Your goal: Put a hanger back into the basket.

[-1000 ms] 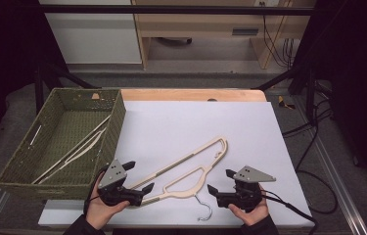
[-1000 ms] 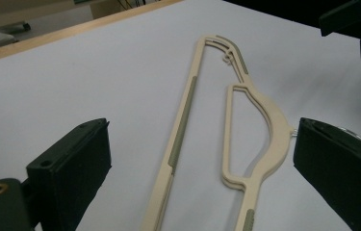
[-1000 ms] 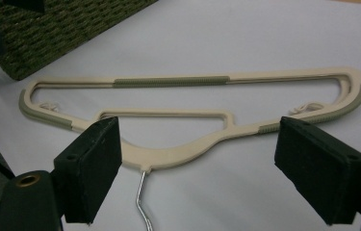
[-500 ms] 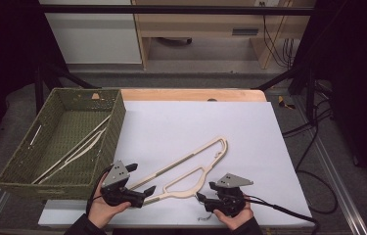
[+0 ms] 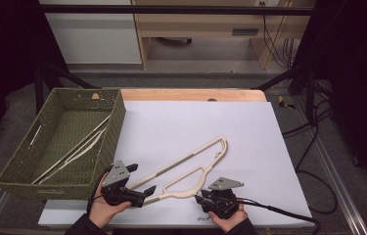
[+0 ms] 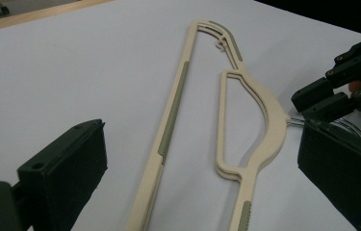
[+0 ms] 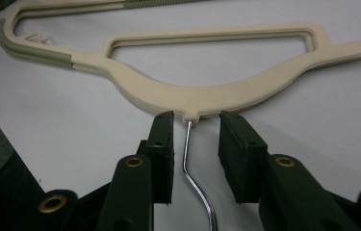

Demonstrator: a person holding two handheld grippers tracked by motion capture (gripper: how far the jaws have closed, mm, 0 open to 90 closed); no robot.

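A cream plastic hanger (image 5: pixel 183 192) with a metal hook lies flat on the white table sheet (image 5: pixel 249 132). My left gripper (image 5: pixel 141 178) is at its left end, open wide. In the left gripper view the hanger (image 6: pixel 267 125) runs between its two jaws (image 6: pixel 202 159) without touching either pad. My right gripper (image 5: pixel 199 198) is at the hanger's neck. In the right gripper view its jaws (image 7: pixel 196 139) have just been closing and straddle the hook's wire stem (image 7: pixel 186 154), with a gap on both sides. The right gripper (image 6: pixel 332 91) also appears in the left gripper view.
A green woven basket (image 5: pixel 24 161) stands at the table's left, holding more cream hangers (image 5: pixel 80 147). The wooden table edge (image 5: pixel 191 94) lies at the back. A black cable (image 5: pixel 279 211) trails right from my right gripper.
My right gripper has moved left and down to the hanger's hook, and its jaws have narrowed around the wire stem. The left gripper and the hanger have stayed put.
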